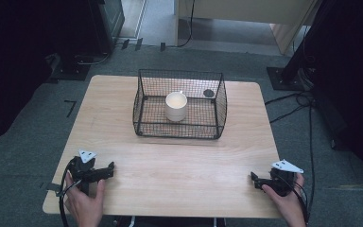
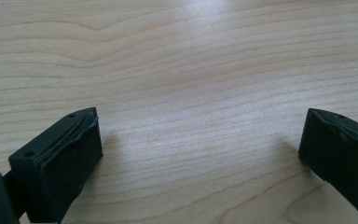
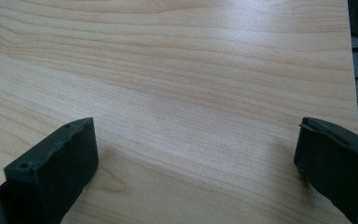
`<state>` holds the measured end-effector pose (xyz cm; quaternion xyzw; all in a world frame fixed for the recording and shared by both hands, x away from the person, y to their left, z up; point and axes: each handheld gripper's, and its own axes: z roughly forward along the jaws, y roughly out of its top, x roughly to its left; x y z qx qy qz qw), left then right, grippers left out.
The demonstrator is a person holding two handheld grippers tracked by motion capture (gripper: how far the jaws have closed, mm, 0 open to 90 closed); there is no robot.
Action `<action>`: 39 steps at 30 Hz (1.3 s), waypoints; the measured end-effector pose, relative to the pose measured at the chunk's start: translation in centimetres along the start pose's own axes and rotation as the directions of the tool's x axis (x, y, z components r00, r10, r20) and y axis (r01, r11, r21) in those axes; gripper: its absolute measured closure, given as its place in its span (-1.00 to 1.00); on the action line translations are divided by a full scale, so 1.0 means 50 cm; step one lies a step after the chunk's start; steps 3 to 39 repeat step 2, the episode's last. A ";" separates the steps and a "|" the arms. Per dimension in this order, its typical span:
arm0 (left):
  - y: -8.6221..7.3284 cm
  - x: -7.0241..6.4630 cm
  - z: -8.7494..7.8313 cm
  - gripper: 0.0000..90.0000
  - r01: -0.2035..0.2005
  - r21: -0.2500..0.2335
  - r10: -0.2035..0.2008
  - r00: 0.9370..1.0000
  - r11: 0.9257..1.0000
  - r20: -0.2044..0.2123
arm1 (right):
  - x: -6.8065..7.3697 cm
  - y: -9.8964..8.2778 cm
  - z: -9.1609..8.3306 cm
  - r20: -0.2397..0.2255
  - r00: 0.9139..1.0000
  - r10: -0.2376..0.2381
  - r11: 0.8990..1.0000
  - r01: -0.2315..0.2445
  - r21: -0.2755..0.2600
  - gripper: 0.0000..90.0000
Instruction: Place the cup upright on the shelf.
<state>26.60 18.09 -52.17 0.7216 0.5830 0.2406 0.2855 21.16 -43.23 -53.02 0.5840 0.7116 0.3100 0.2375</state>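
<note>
The left tool (image 1: 105, 171) sits at the lower left of the high view, held by a hand (image 1: 86, 203) on the near edge of the table (image 1: 179, 163), and in its own view its jaws stand wide apart over bare wood with nothing between them. The right tool (image 1: 256, 178) mirrors it at the lower right, its jaws likewise spread and empty. Both are well apart from the cup (image 1: 176, 106), which stands upright inside the black wire basket (image 1: 179, 131) at the centre of the frame, toward the far side of the table. The likely trouble, as I judge it, is the basket's tall mesh walls: a tool coming in low could catch the rim and drag or tip the light basket, and a grip on the cup's smooth round side could slip or knock it over against the wire. The cup looks off-white, cylindrical and glossy, open at the top, with what may be a small handle at its far rim, too small to be sure.
</note>
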 end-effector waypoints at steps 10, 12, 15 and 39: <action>0.000 0.000 0.000 -1.00 0.000 0.000 0.000 1.000 1.000 0.000 | 0.000 0.000 0.000 0.000 1.000 0.000 1.000 0.000 0.000 -1.00; 0.000 0.000 0.000 -1.00 0.000 0.000 0.000 1.000 1.000 0.000 | 0.000 0.000 0.000 0.000 1.000 0.000 1.000 0.000 0.000 -1.00; 0.000 0.000 0.000 -1.00 0.000 0.000 0.000 1.000 1.000 0.000 | 0.000 0.000 0.000 0.000 1.000 0.000 1.000 0.000 0.000 -1.00; 0.000 0.000 0.000 -1.00 0.000 0.000 0.000 1.000 1.000 0.000 | 0.000 0.000 0.000 0.000 1.000 0.000 1.000 0.000 0.000 -1.00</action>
